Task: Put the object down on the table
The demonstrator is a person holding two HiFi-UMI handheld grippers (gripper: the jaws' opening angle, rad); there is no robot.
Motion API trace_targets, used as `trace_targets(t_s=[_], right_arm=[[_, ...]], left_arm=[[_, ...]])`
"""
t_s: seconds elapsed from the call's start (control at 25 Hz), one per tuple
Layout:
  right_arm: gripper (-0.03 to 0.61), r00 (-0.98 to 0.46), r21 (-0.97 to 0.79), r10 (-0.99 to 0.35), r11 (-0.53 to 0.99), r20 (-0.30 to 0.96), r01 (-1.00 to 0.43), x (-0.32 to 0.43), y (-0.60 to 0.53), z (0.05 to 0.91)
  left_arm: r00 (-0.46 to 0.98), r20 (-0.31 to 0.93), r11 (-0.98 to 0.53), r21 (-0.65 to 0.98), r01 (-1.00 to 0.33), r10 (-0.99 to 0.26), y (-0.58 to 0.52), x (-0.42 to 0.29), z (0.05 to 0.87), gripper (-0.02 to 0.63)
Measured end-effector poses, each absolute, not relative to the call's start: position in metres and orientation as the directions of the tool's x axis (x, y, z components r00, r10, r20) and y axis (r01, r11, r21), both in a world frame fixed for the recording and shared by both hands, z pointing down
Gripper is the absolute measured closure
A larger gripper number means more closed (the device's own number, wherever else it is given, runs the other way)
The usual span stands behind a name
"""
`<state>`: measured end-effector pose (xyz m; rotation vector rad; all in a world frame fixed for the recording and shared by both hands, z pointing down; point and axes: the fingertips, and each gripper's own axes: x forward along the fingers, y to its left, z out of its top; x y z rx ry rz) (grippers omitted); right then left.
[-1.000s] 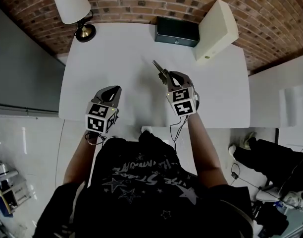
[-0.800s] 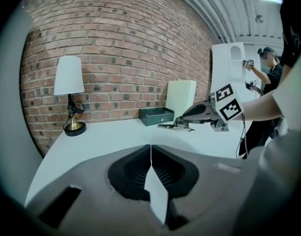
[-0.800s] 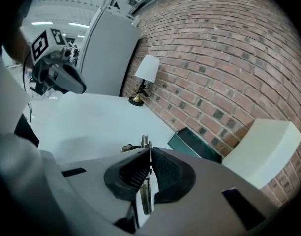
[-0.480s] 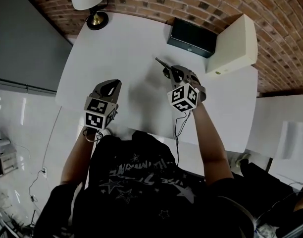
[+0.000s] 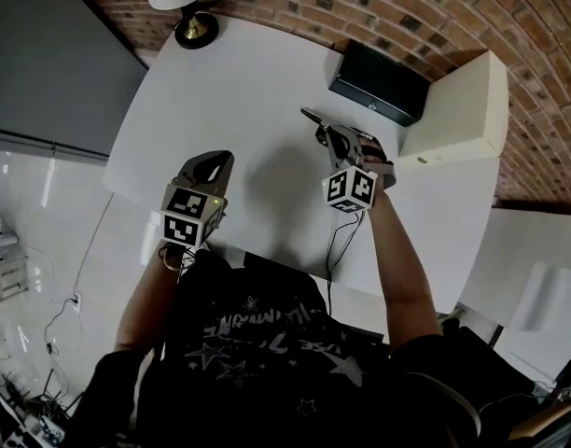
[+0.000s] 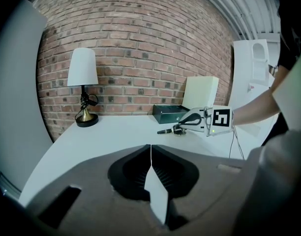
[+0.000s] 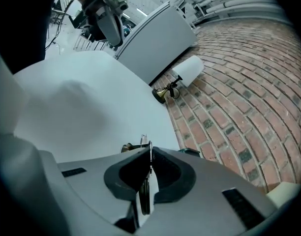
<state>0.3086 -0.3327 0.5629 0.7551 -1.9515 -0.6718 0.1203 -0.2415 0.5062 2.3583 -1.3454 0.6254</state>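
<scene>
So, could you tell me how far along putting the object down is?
Done: the object is picked up, clamped in the right gripper. In hand: it is held low over the table; whether it touches, I cannot tell. Still to do: release it. The left gripper is shut and empty.

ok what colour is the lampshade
The lampshade is white; the left gripper view shows it best.
</scene>
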Motion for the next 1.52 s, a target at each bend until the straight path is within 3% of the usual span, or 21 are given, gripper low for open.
trace_targets(t_s=[0.68,0.92,1.0,1.16,1.52], right_arm=[[0.557,-0.378,0.73,-0.732,0.659,0.567,-0.18,0.313,-0.321,0.59],[0.521,-0.352,0.701,-0.724,0.68,0.594,-0.215,0.313,-0.312,0.592],[0.48,-0.344,0.695,-0.725,0.681,0.597,-0.229,0.313,-0.31,0.59],[0.457,-0.33,0.681,-0.754,0.656,0.568,-0.327,0.31,-0.301,0.572],[0.477,-0.219,0.624,-0.861,0.487,0.458,-0.611,0.295,-0.284,0.505]], left_arm=[[0.443,0.556,-0.469,0.106,-0.877,-0.703,-0.237,0.119,0.513,0.592],[0.465,0.547,-0.493,0.108,-0.864,-0.696,-0.234,0.118,0.509,0.592],[0.475,0.548,-0.507,0.104,-0.856,-0.689,-0.234,0.116,0.508,0.592],[0.503,0.536,-0.533,0.112,-0.838,-0.678,-0.237,0.109,0.506,0.592],[0.612,0.476,-0.644,0.117,-0.756,-0.632,-0.244,0.093,0.483,0.592]])
